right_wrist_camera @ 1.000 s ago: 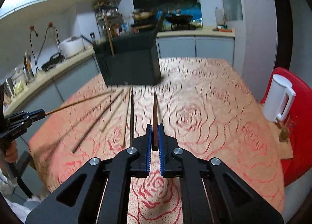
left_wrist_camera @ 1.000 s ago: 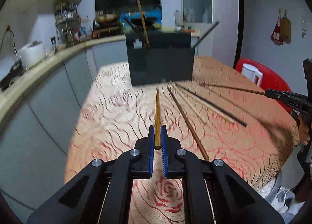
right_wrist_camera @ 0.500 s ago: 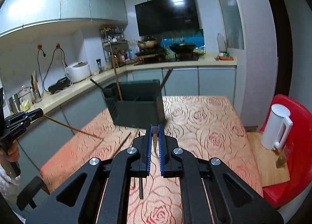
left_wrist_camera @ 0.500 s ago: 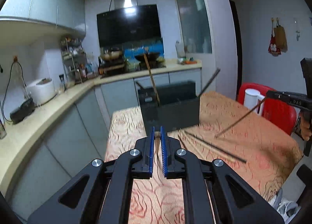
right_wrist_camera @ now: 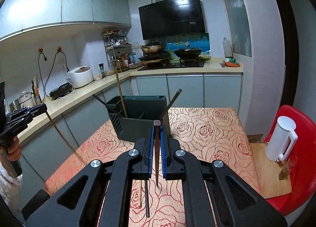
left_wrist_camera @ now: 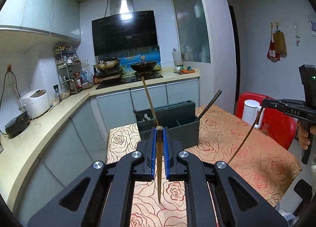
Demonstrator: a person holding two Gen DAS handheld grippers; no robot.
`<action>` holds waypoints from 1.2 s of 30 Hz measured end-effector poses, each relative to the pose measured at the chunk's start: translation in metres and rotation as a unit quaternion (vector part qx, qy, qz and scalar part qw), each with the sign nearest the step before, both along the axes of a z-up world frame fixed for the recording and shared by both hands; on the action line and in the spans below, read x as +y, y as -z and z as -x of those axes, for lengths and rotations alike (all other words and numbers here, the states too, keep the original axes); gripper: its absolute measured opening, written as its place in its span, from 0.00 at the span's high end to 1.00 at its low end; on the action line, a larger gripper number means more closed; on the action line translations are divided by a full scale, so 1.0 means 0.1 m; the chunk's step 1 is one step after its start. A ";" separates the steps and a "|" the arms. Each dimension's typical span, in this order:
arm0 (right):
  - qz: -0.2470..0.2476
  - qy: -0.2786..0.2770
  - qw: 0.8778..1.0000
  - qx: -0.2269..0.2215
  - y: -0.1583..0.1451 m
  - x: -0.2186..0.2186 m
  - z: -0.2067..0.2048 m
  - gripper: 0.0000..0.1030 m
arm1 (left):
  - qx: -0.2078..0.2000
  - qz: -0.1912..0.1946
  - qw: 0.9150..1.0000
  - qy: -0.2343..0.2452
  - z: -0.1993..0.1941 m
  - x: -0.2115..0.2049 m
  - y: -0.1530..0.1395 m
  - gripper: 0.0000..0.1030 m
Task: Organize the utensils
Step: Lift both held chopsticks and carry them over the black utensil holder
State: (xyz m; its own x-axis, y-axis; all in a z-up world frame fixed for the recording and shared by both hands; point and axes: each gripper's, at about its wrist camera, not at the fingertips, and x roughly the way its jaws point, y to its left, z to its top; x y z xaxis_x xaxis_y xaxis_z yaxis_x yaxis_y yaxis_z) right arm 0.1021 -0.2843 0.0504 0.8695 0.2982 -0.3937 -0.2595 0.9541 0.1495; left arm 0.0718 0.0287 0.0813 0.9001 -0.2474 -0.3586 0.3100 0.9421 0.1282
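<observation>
My left gripper (left_wrist_camera: 159, 134) is shut on a light brown chopstick (left_wrist_camera: 159, 167) that hangs point-down above the table. My right gripper (right_wrist_camera: 156, 131) is shut on a dark brown chopstick (right_wrist_camera: 156, 159), also hanging point-down. The dark utensil holder (left_wrist_camera: 173, 126) stands at the table's far end, ahead of both grippers, with chopsticks (left_wrist_camera: 149, 100) leaning in it; it also shows in the right wrist view (right_wrist_camera: 142, 120). The right gripper shows at the right edge of the left wrist view (left_wrist_camera: 263, 103). The left gripper shows at the left of the right wrist view (right_wrist_camera: 42, 107).
Two loose chopsticks (right_wrist_camera: 146, 197) lie on the rose-patterned tablecloth (right_wrist_camera: 207, 134) under my right gripper. A red chair (right_wrist_camera: 298, 148) with a white jug (right_wrist_camera: 281, 140) stands to the right. A kitchen counter (left_wrist_camera: 49, 112) runs along the left.
Both grippers have lifted and tilted up from the table. Each chopstick has swung from lying flat to hanging point-down. The holder now sits lower and nearer in view.
</observation>
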 end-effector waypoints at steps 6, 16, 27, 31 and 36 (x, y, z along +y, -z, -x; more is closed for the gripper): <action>0.001 -0.005 1.000 -0.010 -0.25 0.03 -0.08 0.93 | 0.004 0.004 1.000 0.010 -0.08 -0.05 -0.21 0.94; -0.010 -0.012 1.000 -0.021 -0.62 0.04 -0.30 0.93 | -0.008 -0.002 1.000 0.024 -0.22 -0.19 -0.53 0.94; -0.014 0.003 0.999 -0.032 -0.91 0.17 -0.83 0.93 | -0.032 0.009 0.999 0.022 -0.82 -0.49 -0.98 0.94; -0.013 0.009 0.999 -0.041 -0.99 0.23 -1.01 0.93 | -0.040 0.019 0.999 0.018 -1.09 -0.60 -1.09 0.94; -0.014 0.014 0.998 -0.052 -1.07 0.27 -1.25 0.93 | -0.041 0.034 0.998 0.013 -1.42 -0.73 -1.16 0.94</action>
State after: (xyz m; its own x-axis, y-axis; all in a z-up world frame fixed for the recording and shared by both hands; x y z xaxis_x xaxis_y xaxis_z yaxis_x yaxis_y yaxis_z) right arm 0.2273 -0.2573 0.1572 0.9131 0.2840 -0.2926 -0.2493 0.9566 0.1507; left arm 0.2135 -0.0440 0.1976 0.9188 -0.2920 -0.2657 0.3251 0.9414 0.0896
